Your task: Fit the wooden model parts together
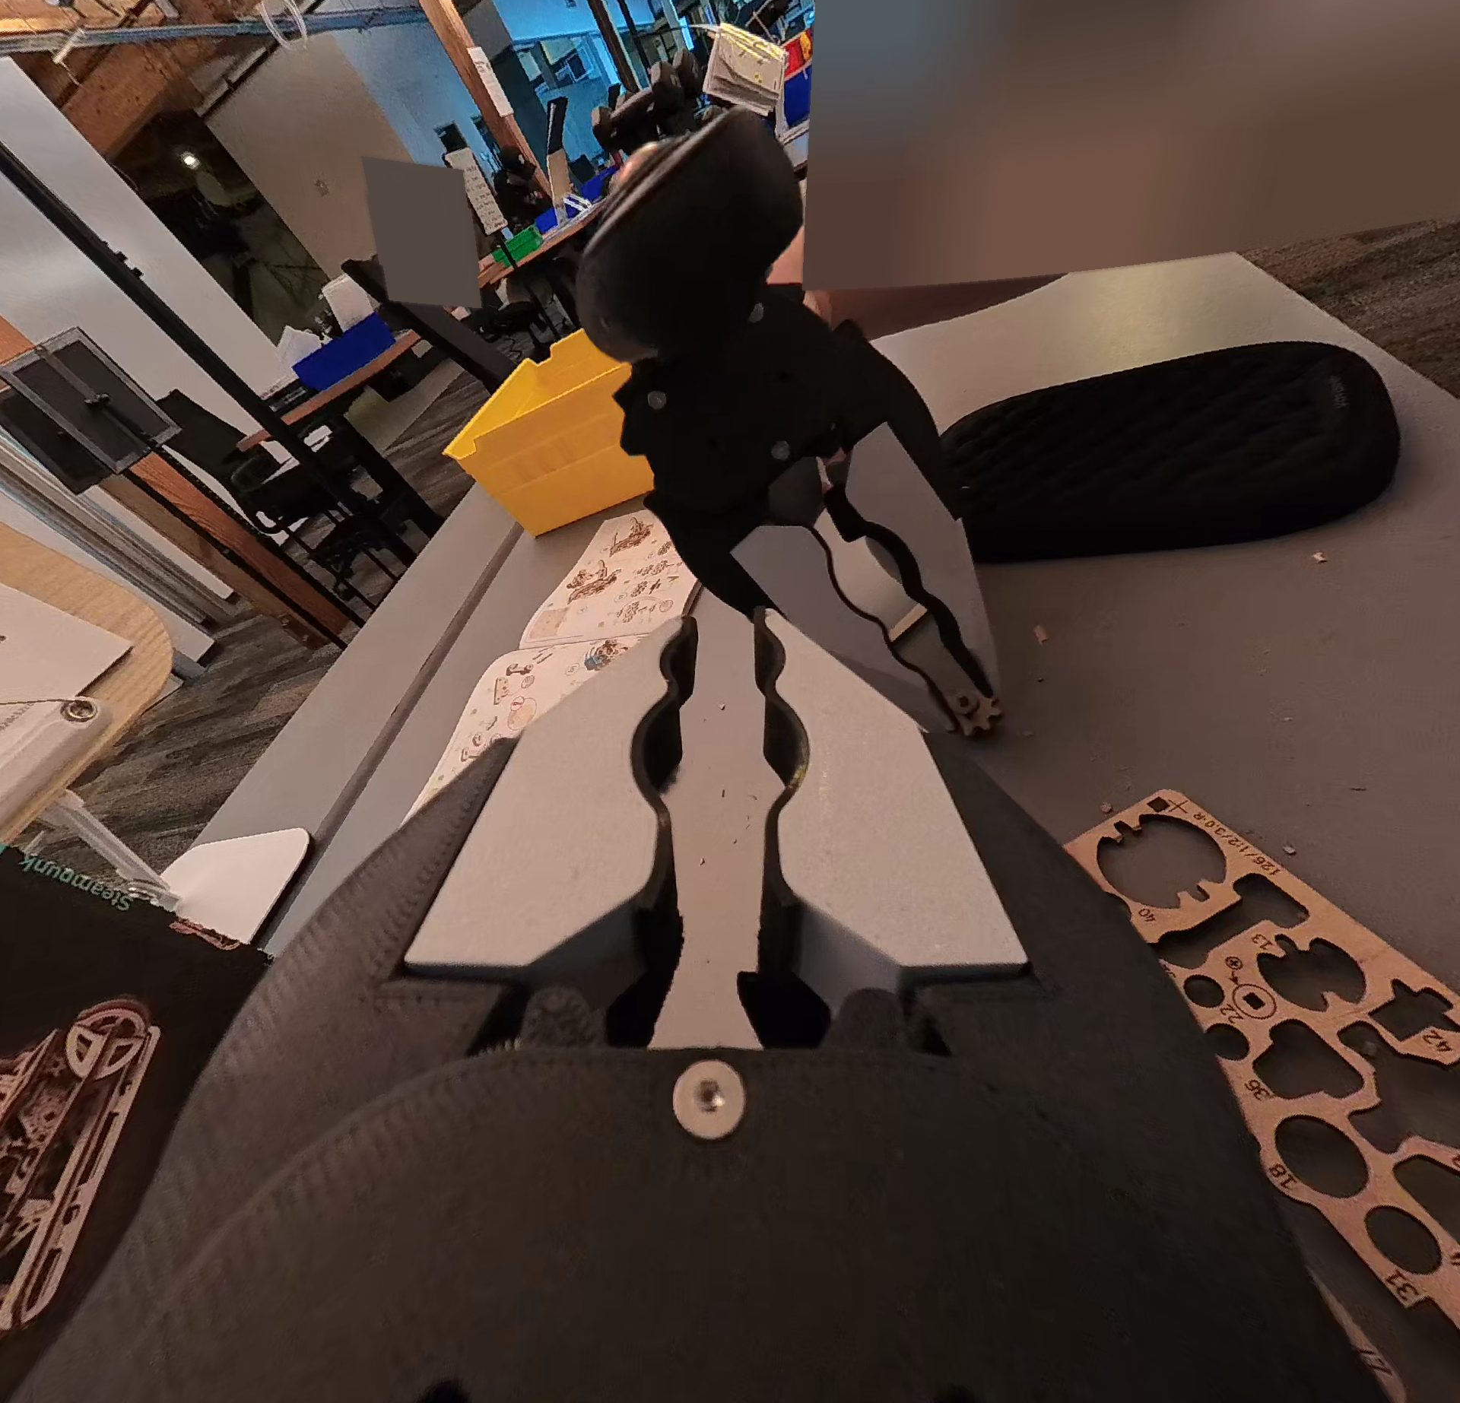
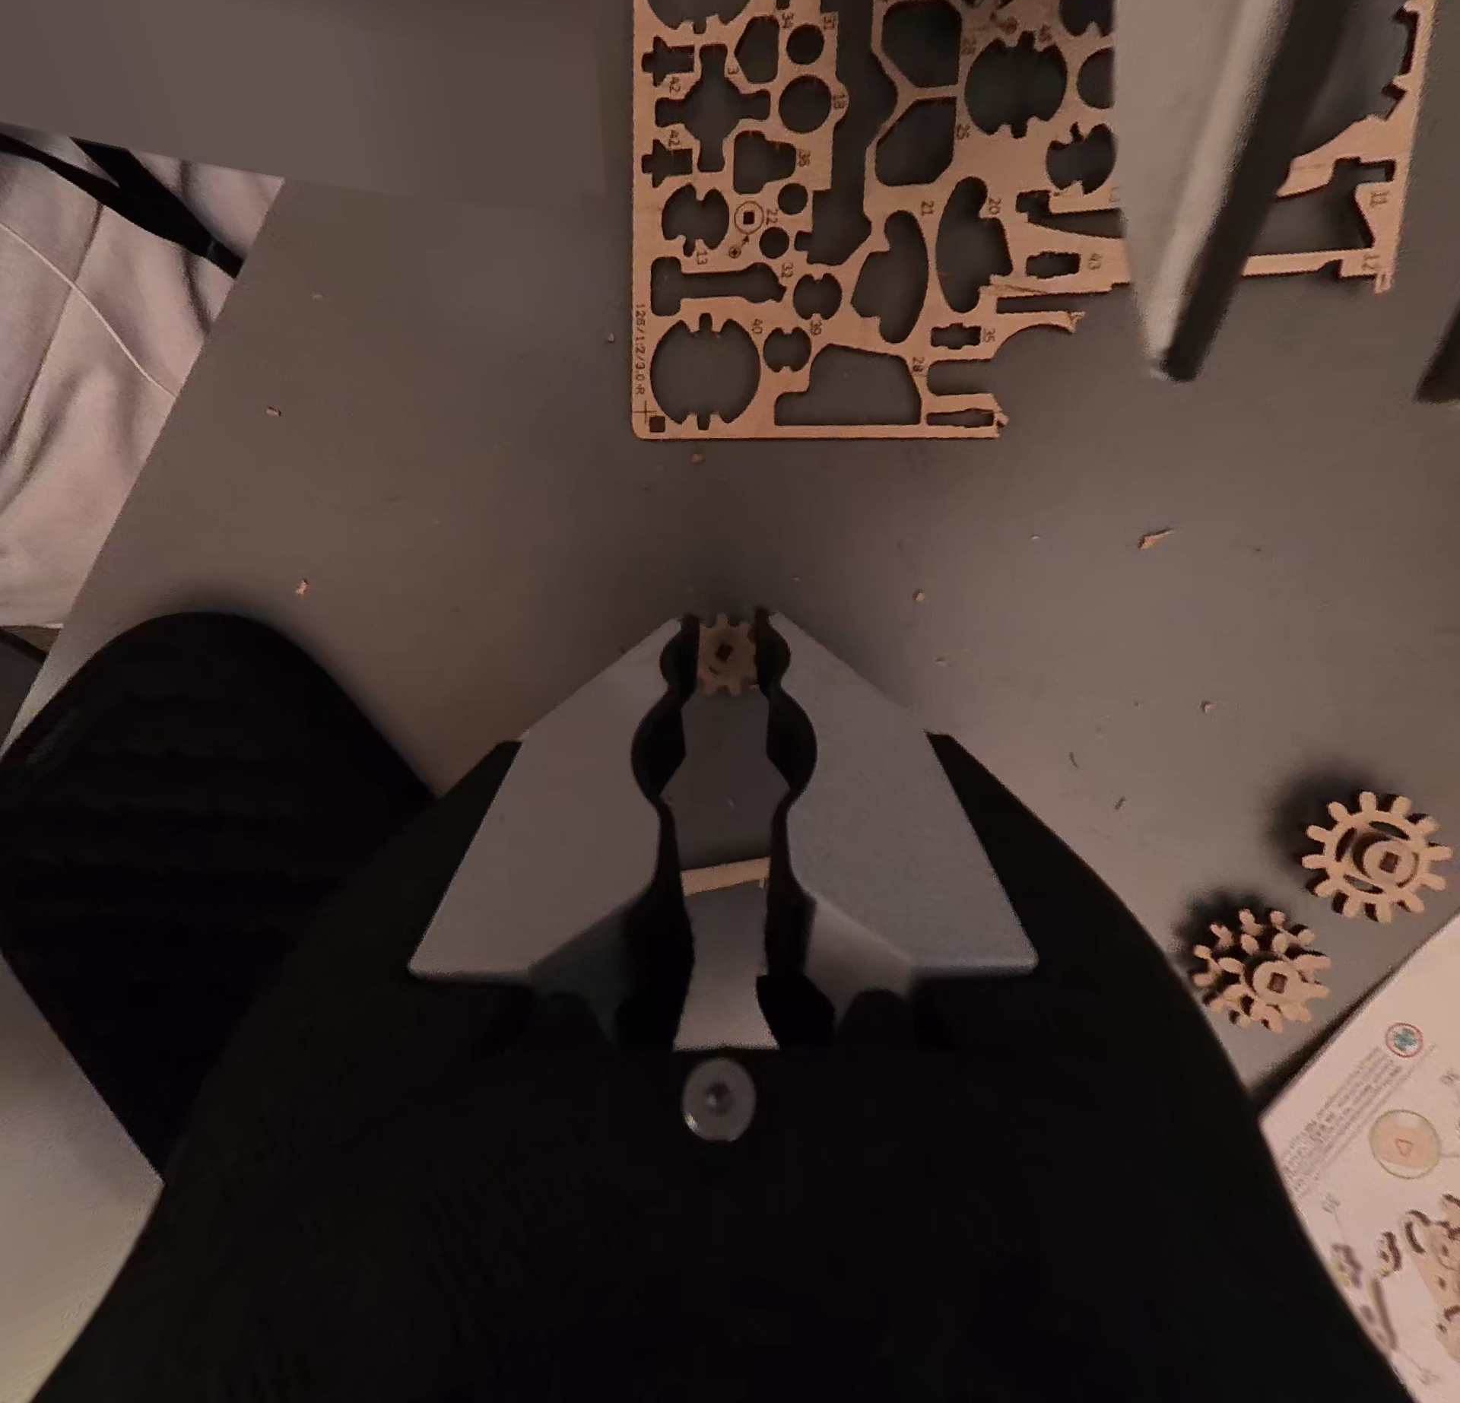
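Observation:
My right gripper [image 2: 723,624] is shut on a small wooden gear [image 2: 725,658], pinched upright between its fingertips, low over the grey table [image 2: 474,496]. The left wrist view shows the same gripper [image 1: 970,703] and gear [image 1: 976,714] touching or nearly touching the table. A pale thin strip [image 2: 723,875] crosses the gap farther back between its fingers. My left gripper [image 1: 727,630] is open and empty, hovering just left of the right one; its fingers also show in the right wrist view [image 2: 1300,381]. Two larger wooden gears [image 2: 1375,855] [image 2: 1260,970] lie flat on the table.
A wooden sheet with several cut-outs [image 2: 869,180] [image 1: 1280,1009] lies flat nearby. An instruction booklet [image 1: 616,583] [image 2: 1382,1175], a yellow bin [image 1: 553,449], a black padded cushion [image 1: 1169,449] [image 2: 158,812] and a black printed box [image 1: 79,1088] ring the work area. Wood chips litter the table. The tips of one gripper are about 12 cm away from the tips of the other.

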`<state>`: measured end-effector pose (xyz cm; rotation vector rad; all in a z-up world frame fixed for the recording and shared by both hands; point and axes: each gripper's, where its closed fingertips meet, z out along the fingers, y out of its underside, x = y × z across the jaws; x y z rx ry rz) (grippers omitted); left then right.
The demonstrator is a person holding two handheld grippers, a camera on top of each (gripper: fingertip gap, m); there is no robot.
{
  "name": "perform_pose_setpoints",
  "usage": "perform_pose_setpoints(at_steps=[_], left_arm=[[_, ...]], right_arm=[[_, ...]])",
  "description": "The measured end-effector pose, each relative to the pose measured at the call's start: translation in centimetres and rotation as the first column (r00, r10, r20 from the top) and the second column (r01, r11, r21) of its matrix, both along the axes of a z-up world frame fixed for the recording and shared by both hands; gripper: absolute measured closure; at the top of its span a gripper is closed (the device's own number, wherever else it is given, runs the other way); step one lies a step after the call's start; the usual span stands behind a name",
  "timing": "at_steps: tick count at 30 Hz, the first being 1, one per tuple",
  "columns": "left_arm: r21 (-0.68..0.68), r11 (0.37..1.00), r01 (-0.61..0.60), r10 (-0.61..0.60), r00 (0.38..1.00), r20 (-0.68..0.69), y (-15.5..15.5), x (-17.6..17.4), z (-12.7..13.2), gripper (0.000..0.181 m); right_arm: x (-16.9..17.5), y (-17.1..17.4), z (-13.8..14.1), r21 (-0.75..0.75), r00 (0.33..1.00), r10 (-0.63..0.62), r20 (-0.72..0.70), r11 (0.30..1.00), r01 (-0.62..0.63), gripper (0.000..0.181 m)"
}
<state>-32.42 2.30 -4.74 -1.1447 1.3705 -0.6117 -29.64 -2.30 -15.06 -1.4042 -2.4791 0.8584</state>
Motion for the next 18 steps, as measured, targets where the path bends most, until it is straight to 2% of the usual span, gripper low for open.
perform_pose_setpoints(at_steps=[8,10,12,13,15,18], left_arm=[[0.001,1.0,0.0,0.0,1.0,-0.007,0.0,0.0,-0.1,0.168],[0.002,1.0,-0.003,0.003,1.0,-0.003,0.0,-0.1,0.0,0.168],[0.002,1.0,-0.005,0.005,1.0,0.003,0.1,-0.2,0.1,0.168],[0.002,1.0,-0.002,0.002,1.0,0.007,0.0,-0.2,0.2,0.168],[0.001,1.0,0.019,-0.019,1.0,0.014,-0.5,0.0,0.4,0.168],[-0.006,0.999,0.053,-0.053,0.999,0.007,-1.2,0.6,0.3,0.167]], right_arm=[[0.6,0.1,-0.6,-0.016,0.998,-0.026,0.063,1.0,0.027,0.172],[0.3,0.4,-0.4,-0.006,0.997,-0.075,0.028,0.997,0.075,0.172],[-0.2,0.8,0.6,-0.08,0.98,-0.195,-0.041,0.978,0.191,0.172],[-0.6,1.0,1.5,-0.159,0.959,-0.272,-0.08,0.953,0.258,0.172],[-0.8,1.2,3.9,-0.368,0.902,-0.418,-0.113,0.86,0.353,0.173],[-0.3,1.2,8.1,-0.637,0.83,-0.542,-0.131,0.687,0.349,0.173]])
